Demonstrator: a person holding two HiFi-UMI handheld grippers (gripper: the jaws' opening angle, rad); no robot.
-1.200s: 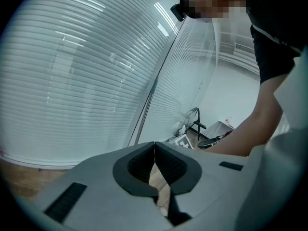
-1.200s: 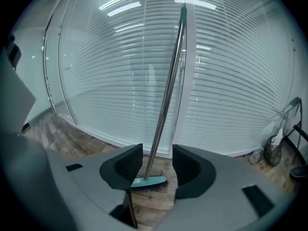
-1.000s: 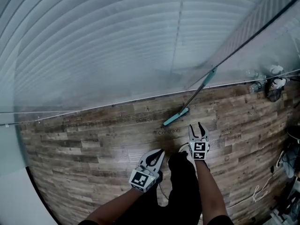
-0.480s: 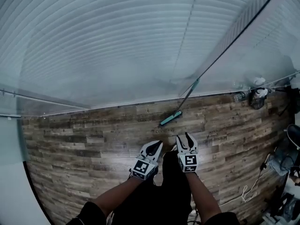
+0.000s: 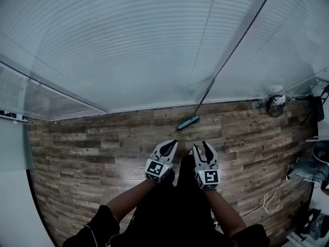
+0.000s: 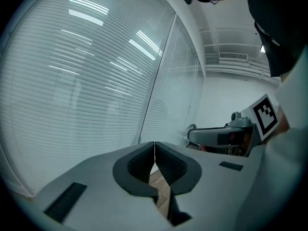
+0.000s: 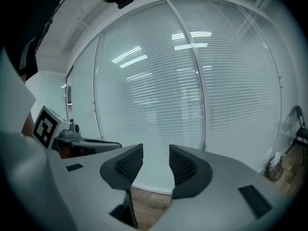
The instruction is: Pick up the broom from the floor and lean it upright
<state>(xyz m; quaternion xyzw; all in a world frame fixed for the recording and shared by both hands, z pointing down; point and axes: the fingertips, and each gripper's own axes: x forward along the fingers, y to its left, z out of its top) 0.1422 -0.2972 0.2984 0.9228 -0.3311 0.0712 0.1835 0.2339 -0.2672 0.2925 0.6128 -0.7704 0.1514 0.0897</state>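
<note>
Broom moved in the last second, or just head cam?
No. The broom keeps its head just beyond the same floor print, handle against the glass wall, as before; only the camera view shifted.

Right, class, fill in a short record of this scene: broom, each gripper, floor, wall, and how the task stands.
broom: head on the floor, handle leaning up against the wall
left gripper: fingers together, holding nothing
right gripper: fingers apart, empty
floor: wood-pattern planks
wall: glass with horizontal blinds
task status: broom stands leaning; neither gripper touches it
</note>
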